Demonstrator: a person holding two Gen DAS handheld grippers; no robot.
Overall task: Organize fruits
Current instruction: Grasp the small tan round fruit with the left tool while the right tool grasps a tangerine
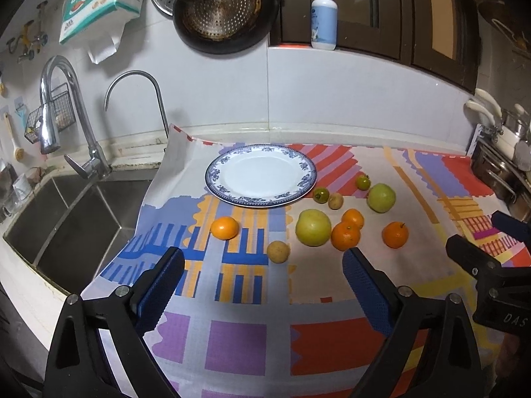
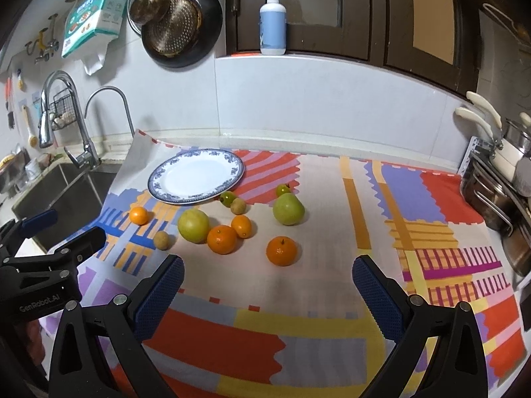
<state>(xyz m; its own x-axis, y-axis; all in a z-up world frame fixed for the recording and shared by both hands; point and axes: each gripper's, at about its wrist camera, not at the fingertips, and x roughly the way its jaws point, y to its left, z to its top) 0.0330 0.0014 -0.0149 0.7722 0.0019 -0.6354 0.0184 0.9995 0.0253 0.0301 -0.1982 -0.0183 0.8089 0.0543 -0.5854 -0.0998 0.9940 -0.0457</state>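
An empty white plate with a blue rim (image 1: pixel 212 179) (image 2: pixel 156 179) lies on the patterned cloth. Fruit lies loose in front of it and to its right: several oranges, one on its own at the left (image 1: pixel 225 228) (image 2: pixel 138 215), two green apples (image 1: pixel 313 227) (image 1: pixel 381 197) (image 2: pixel 193 225) (image 2: pixel 288 209), two small brown round fruits (image 1: pixel 278 251) (image 2: pixel 161 240) and two small green ones (image 1: pixel 321 195). My left gripper (image 1: pixel 264 262) is open and empty, above the cloth short of the fruit. My right gripper (image 2: pixel 267 273) is open and empty, just short of an orange (image 2: pixel 281 250).
A steel sink (image 1: pixel 66 212) with taps (image 1: pixel 66 116) lies left of the cloth. Pans hang on the tiled wall (image 1: pixel 225 10). A soap bottle (image 1: pixel 324 16) stands on the ledge. A dish rack with pots (image 2: pixel 497 179) stands at the right edge.
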